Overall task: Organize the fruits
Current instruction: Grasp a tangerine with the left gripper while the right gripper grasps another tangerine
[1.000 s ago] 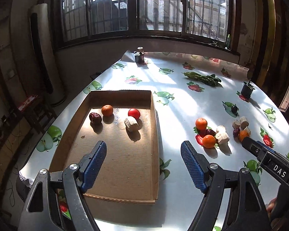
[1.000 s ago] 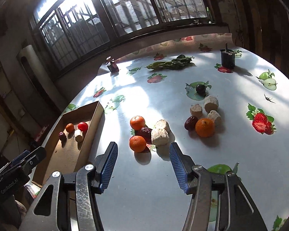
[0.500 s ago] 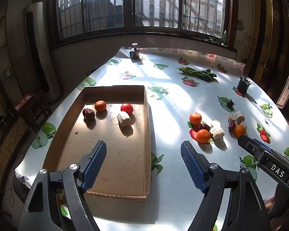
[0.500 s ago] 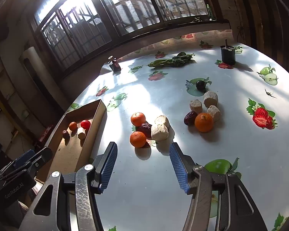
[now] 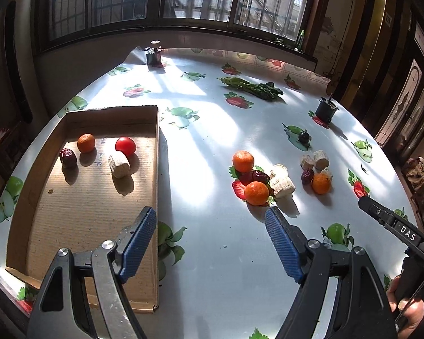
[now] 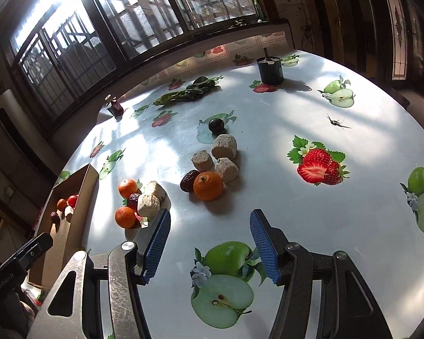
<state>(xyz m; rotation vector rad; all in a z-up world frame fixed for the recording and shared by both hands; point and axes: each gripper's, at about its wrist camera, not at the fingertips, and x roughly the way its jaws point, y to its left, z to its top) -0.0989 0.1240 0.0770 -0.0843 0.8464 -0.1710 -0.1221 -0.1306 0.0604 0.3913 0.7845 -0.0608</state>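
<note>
hovering over the tabletop, the left gripper (image 5: 210,243) is spread and empty; the right gripper (image 6: 209,245) is opening, empty. loose fruits (image 6: 208,186) sit mid-table; the box (image 5: 79,220) lies along the left edge.

Both tools are showing ribbed blue pads on black and scratched bare-metal arms with round silver screws: the left gripper (image 5: 210,244), the right gripper (image 6: 209,244). Lower right, "DAS" is showing in white lettering.
</note>
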